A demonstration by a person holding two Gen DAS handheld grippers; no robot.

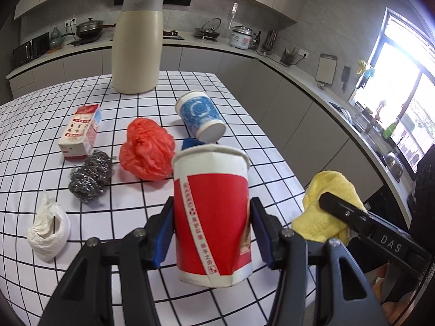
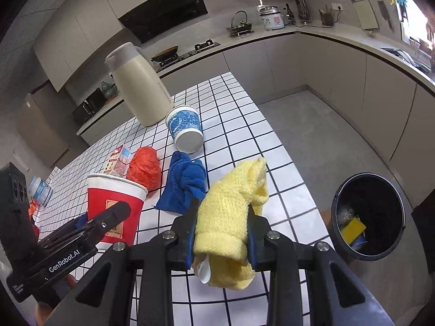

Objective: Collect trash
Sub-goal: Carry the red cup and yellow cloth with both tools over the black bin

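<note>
My left gripper (image 1: 212, 203) is shut on a red paper cup (image 1: 214, 217), held upright just above the checked tablecloth (image 1: 244, 141). In the right wrist view the same cup (image 2: 114, 198) shows at the left. My right gripper (image 2: 221, 209) is shut on a bunched yellow cloth (image 2: 228, 217), and a small white piece pokes out under it. The yellow cloth (image 1: 320, 198) also appears at the right of the left wrist view. A black bin (image 2: 369, 214) stands on the floor right of the table, with a yellow sponge inside.
On the table lie a tipped blue patterned cup (image 1: 201, 116), a red plastic bag (image 1: 146, 149), a carton (image 1: 81, 130), steel wool (image 1: 89, 175), a white wad (image 1: 49, 231) and a blue cloth (image 2: 185, 184). A tall cream jug (image 1: 138, 43) stands at the back.
</note>
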